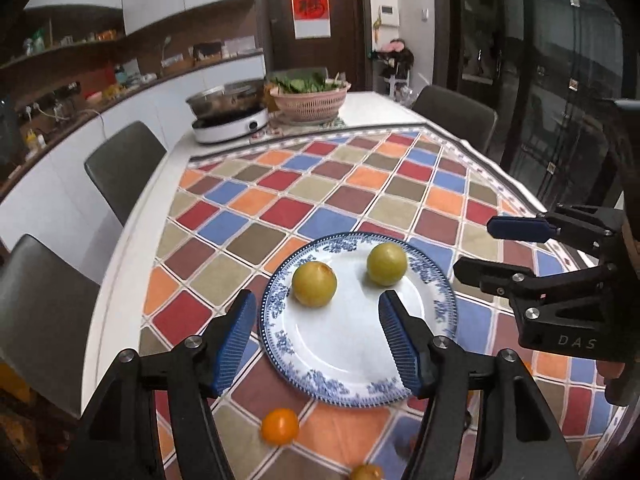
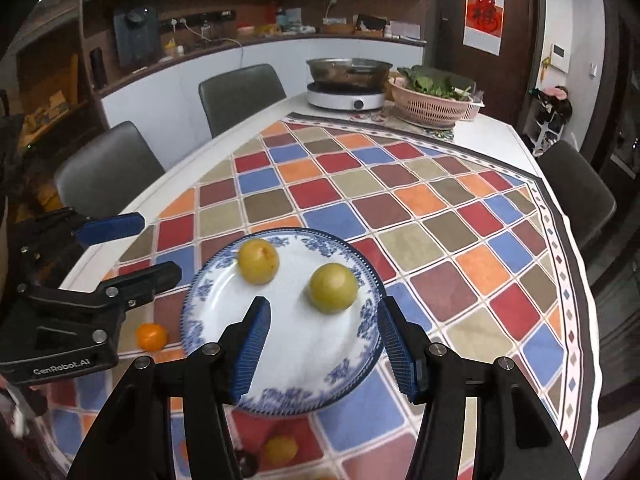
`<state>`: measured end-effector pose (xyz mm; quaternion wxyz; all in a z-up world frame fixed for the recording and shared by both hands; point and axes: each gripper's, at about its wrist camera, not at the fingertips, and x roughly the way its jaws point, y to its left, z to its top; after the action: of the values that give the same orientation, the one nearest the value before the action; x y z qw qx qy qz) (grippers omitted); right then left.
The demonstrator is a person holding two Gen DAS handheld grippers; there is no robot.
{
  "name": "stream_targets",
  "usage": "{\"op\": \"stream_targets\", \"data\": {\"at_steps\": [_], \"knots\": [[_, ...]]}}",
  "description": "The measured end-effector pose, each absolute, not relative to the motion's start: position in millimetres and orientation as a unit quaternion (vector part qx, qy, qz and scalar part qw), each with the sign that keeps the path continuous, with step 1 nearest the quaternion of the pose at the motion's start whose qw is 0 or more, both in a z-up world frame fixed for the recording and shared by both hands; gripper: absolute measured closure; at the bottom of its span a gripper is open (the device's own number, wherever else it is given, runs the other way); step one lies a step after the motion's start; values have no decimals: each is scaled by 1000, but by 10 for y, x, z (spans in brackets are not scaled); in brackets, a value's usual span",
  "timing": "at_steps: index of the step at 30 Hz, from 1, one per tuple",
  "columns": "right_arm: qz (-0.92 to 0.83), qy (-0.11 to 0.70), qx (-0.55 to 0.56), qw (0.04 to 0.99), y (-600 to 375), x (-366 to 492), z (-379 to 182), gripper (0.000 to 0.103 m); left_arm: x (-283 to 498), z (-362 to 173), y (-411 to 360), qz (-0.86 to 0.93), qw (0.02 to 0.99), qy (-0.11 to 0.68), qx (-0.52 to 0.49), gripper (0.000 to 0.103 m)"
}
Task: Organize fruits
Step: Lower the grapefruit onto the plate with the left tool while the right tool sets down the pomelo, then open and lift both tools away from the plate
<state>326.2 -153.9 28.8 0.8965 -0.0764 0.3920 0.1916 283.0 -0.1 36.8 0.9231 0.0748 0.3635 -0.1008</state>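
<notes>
A blue-and-white plate (image 1: 340, 364) (image 2: 296, 360) lies on the checked tablecloth and holds two yellow-green fruits (image 1: 314, 284) (image 1: 387, 264), also in the right wrist view (image 2: 258, 261) (image 2: 333, 288). An orange fruit (image 1: 280, 426) (image 2: 151, 336) lies on the cloth beside the plate. A yellow fruit (image 1: 366, 472) (image 2: 281, 451) lies near the front edge. My left gripper (image 1: 318, 340) (image 2: 132, 248) is open and empty above the plate's near side. My right gripper (image 2: 322, 348) (image 1: 480, 248) is open and empty above the plate, just short of the nearer fruit.
At the table's far end stand a hot pot on a white cooker (image 1: 230, 114) (image 2: 347, 88) and a pink basket of greens (image 1: 308, 98) (image 2: 434, 100). Grey chairs (image 1: 120, 168) (image 2: 576, 188) line both sides. A counter runs behind.
</notes>
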Motion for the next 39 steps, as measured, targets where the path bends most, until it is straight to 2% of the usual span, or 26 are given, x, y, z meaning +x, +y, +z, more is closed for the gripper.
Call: {"op": "stream_targets", "data": {"at_steps": [2,5,12,15,30,39], "knots": [[193,385,-74,899,-1548,3134,338,47,2660,453,3,-102,929,347,76,40],[190,375,-70,904,-1553,2936,406,40,2427,542,17,-98,936,329,75,37],[179,348,-84,916,-1535,2449,494,39,1990,595,64,-83,943,312,76,34],[157,344,-84,922,-1559,2259,485,32,1806,548,114,-76,945,311,66,31],[74,390,-67,915,-1818,1673,96,32,1166,84,170,-49,932,357,32,31],[36,403,-35,914,-1993,1507,-134,32,1060,-255,81,-22,923,376,81,31]]}}
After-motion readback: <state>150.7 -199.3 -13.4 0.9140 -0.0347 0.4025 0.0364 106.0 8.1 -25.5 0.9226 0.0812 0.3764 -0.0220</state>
